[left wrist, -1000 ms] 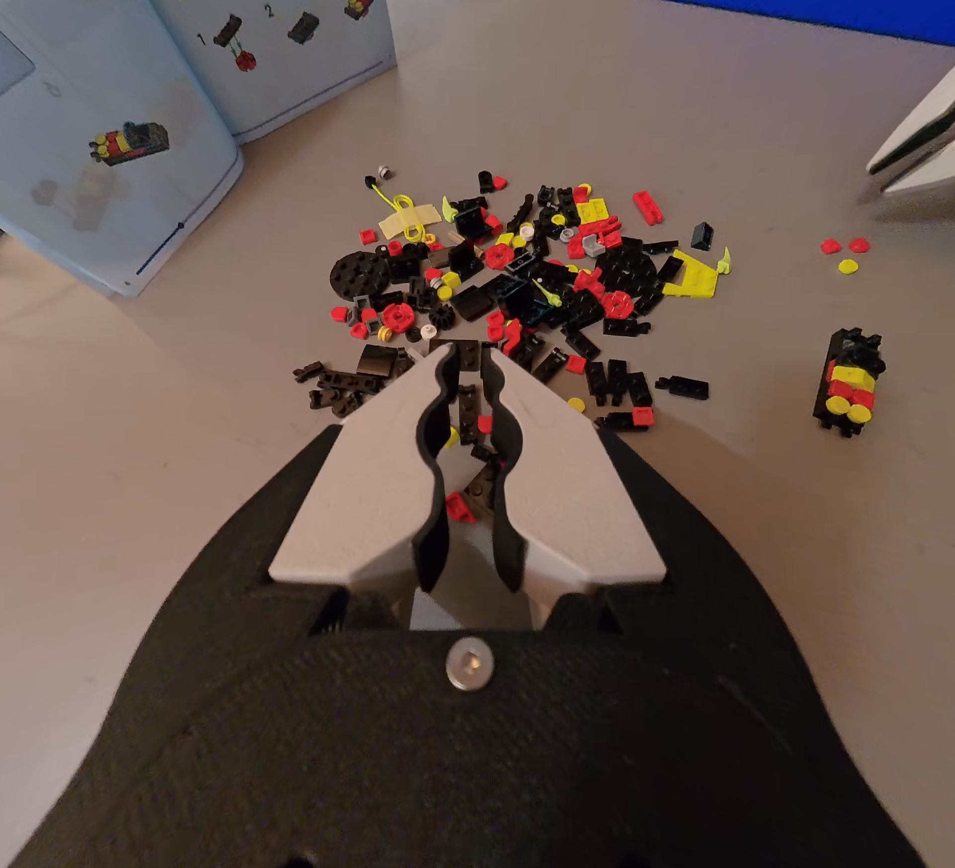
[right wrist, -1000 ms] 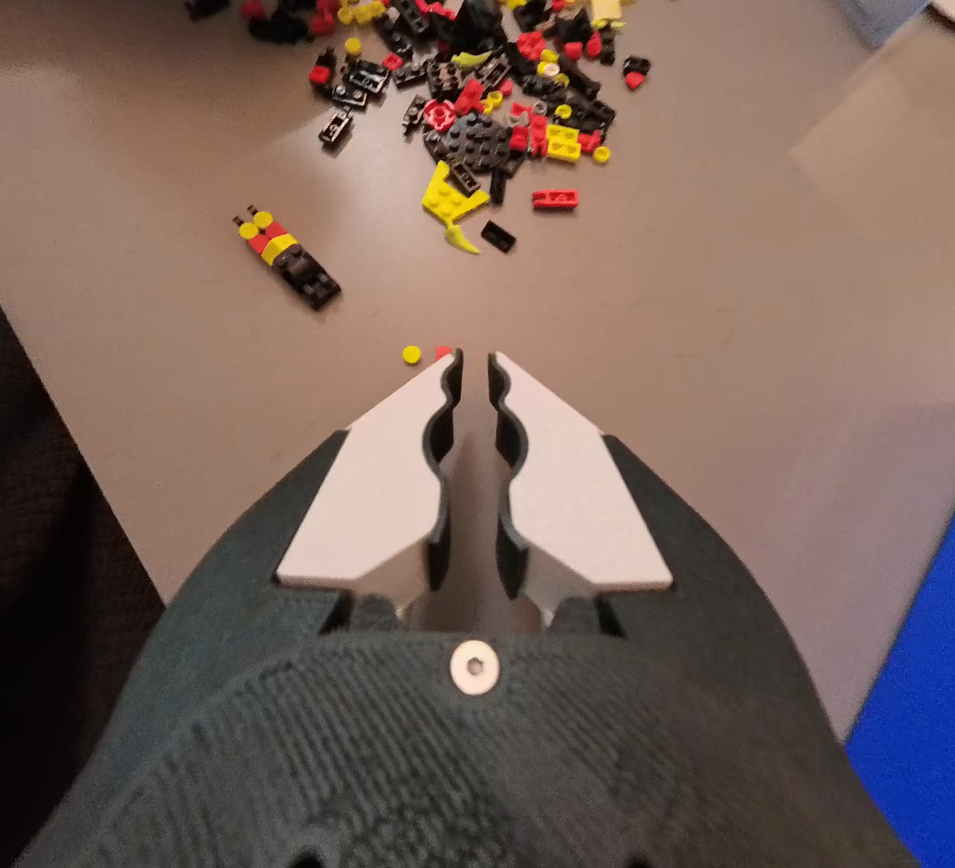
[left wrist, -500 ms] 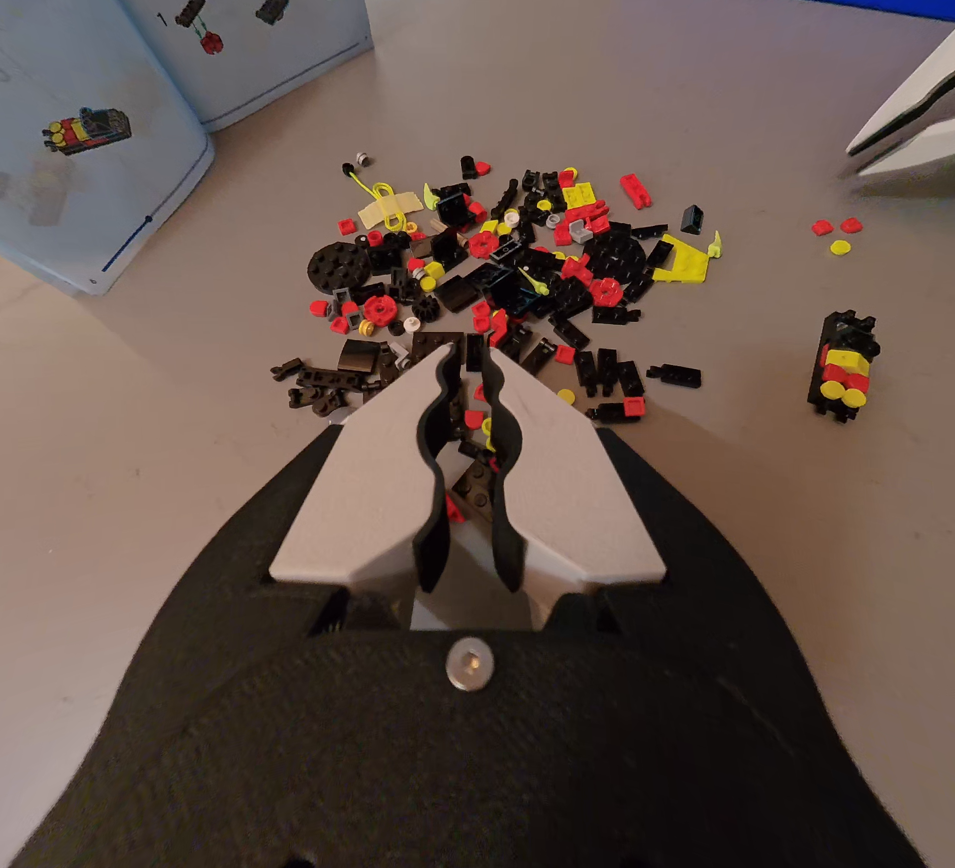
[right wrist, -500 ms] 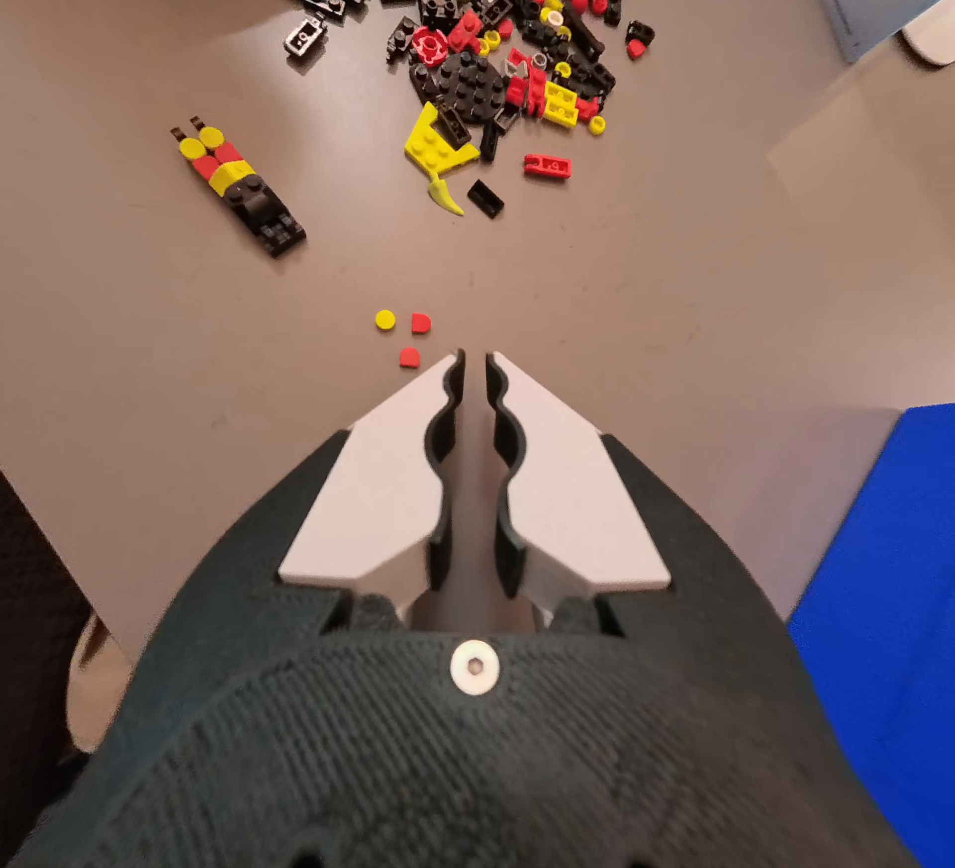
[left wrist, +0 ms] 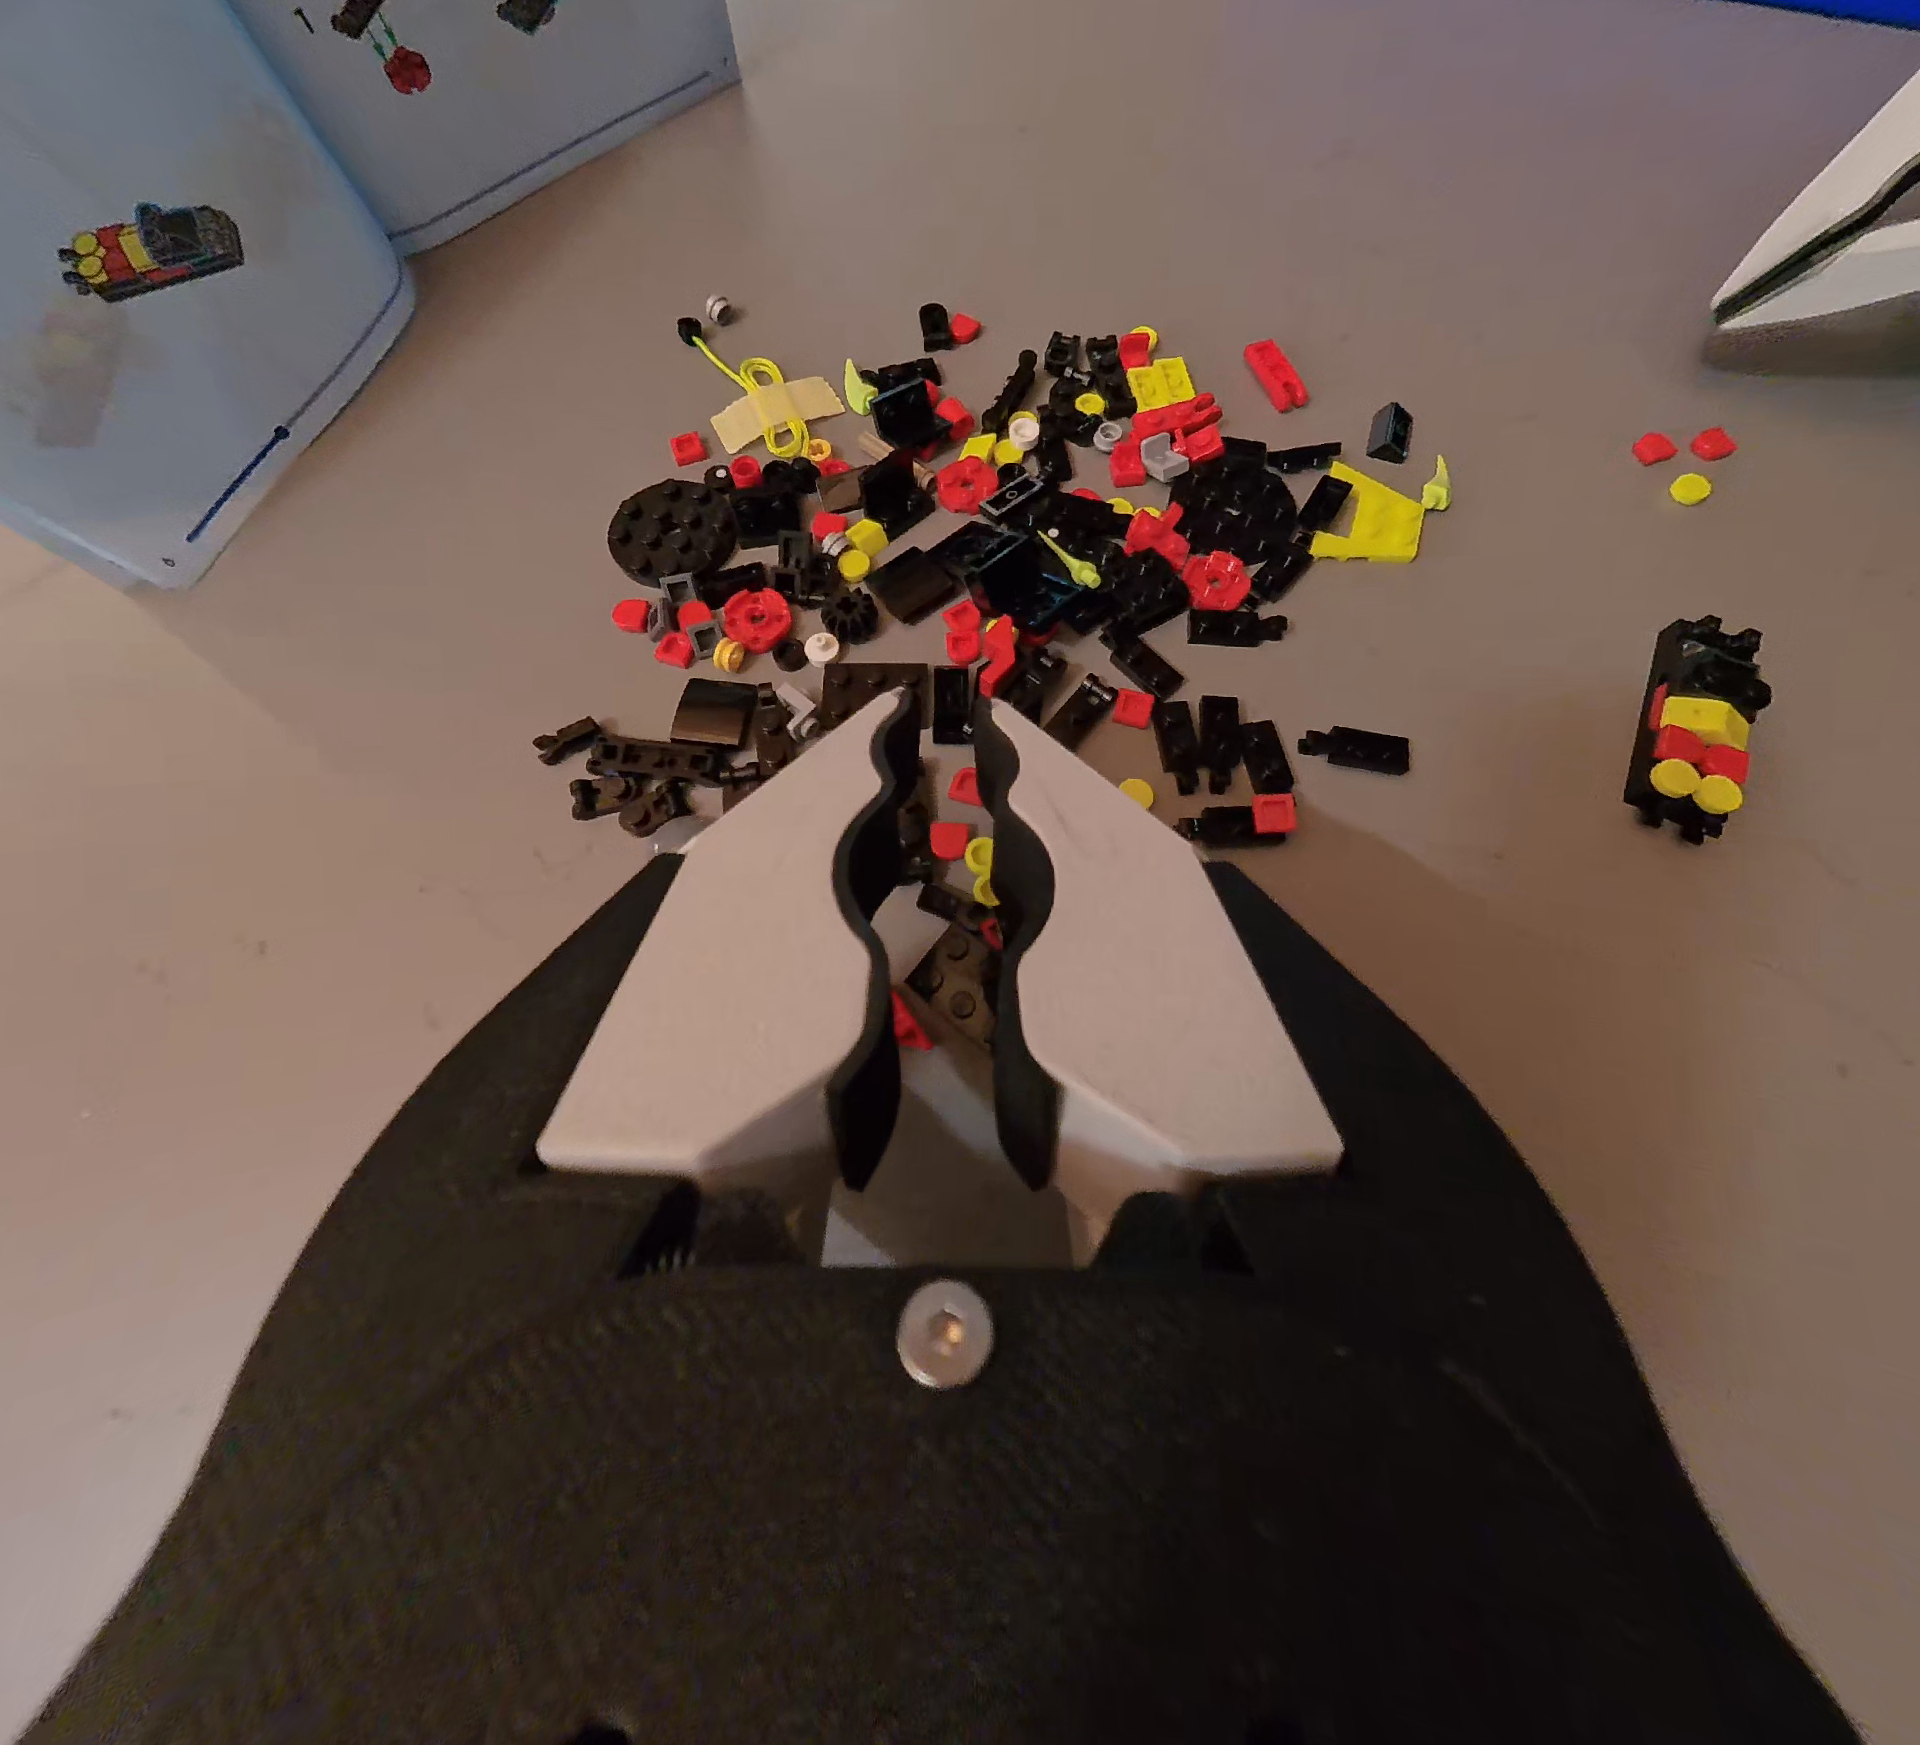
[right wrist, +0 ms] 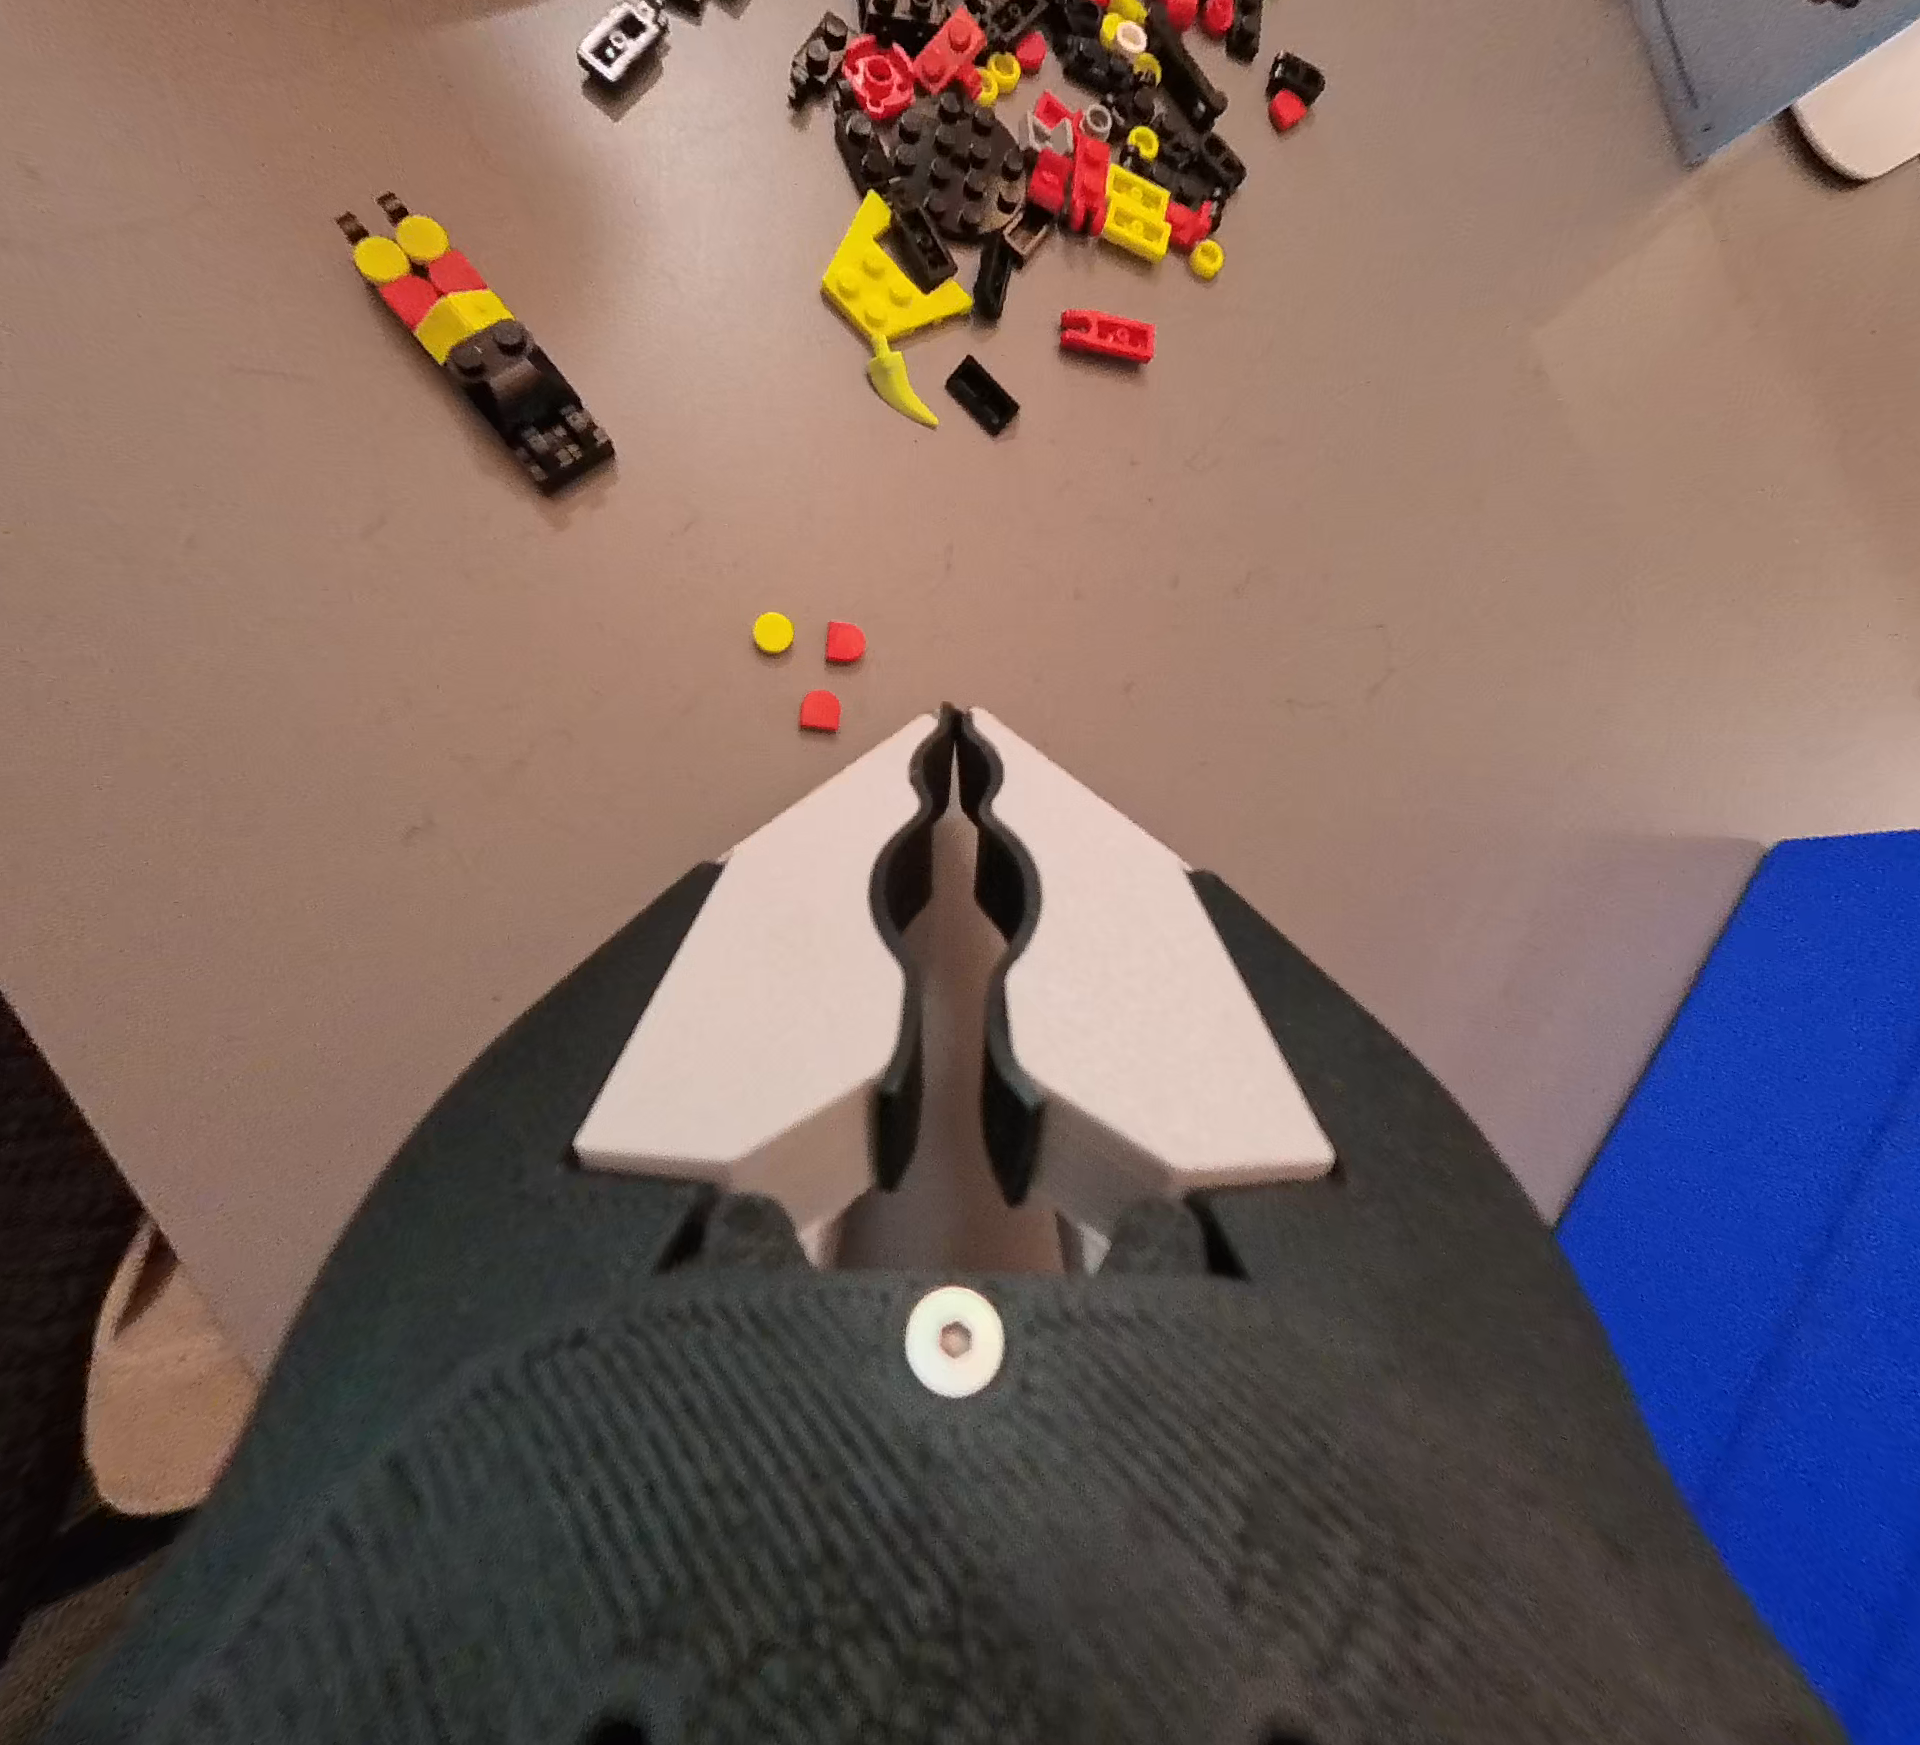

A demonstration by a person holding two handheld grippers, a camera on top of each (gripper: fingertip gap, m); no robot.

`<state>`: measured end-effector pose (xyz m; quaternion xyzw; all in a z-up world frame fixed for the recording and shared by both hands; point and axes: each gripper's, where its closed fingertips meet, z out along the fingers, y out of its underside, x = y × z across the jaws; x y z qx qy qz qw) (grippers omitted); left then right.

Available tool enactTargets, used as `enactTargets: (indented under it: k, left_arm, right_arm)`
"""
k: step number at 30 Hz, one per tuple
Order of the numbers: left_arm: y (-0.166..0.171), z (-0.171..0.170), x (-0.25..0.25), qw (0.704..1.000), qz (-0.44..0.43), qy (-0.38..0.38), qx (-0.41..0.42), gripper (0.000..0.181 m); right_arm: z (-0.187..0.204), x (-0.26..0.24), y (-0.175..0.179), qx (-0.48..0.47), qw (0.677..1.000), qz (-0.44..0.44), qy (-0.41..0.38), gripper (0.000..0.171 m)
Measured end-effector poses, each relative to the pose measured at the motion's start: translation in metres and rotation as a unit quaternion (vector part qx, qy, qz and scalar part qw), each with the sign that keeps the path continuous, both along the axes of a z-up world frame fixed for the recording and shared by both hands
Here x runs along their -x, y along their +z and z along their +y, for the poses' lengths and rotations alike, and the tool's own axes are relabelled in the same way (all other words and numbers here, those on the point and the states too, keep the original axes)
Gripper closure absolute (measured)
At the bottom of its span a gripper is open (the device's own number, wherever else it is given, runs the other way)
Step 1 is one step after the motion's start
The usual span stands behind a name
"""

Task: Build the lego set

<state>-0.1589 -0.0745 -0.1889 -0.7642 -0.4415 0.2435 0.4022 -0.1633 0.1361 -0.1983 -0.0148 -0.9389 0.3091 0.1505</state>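
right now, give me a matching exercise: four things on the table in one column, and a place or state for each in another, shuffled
Things:
1. right gripper
2. left gripper
3. partly built model
4. instruction booklet

Places or states:
A. lying open at the table's far left
B. jaws shut, empty, beside three small loose pieces
C. alone on the table, apart from the pile
D. jaws slightly apart, over the near edge of the loose pile

Pairs: 1-B, 2-D, 3-C, 4-A

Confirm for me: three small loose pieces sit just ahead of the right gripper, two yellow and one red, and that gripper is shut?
Not quite. The right wrist view shows two red pieces and one yellow round piece. The rest holds: they lie just ahead of the right gripper, whose fingertips are closed on nothing.
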Motion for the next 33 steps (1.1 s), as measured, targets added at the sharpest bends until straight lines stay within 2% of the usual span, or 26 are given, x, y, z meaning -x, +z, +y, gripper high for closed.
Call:
enactTargets:
  k: [1, 16, 33]
  left_arm:
    - [-0.0002, 0.0003, 0.0000, 1.000, 0.000, -0.001, 0.002, 0.173]
    - [-0.0026, 0.0009, -0.0001, 1.000, -0.006, -0.003, 0.005, 0.171]
    - [-0.0029, 0.0013, -0.0003, 1.000, -0.007, -0.003, 0.007, 0.170]
  right_arm:
    - [-0.0008, -0.0006, 0.0013, 0.005, 1.000, 0.000, 0.002, 0.171]
    - [-0.0034, 0.0013, 0.0076, 0.045, 0.998, -0.031, -0.011, 0.171]
    - [-0.0027, 0.0068, 0.0093, 0.050, 0.998, -0.018, -0.019, 0.171]
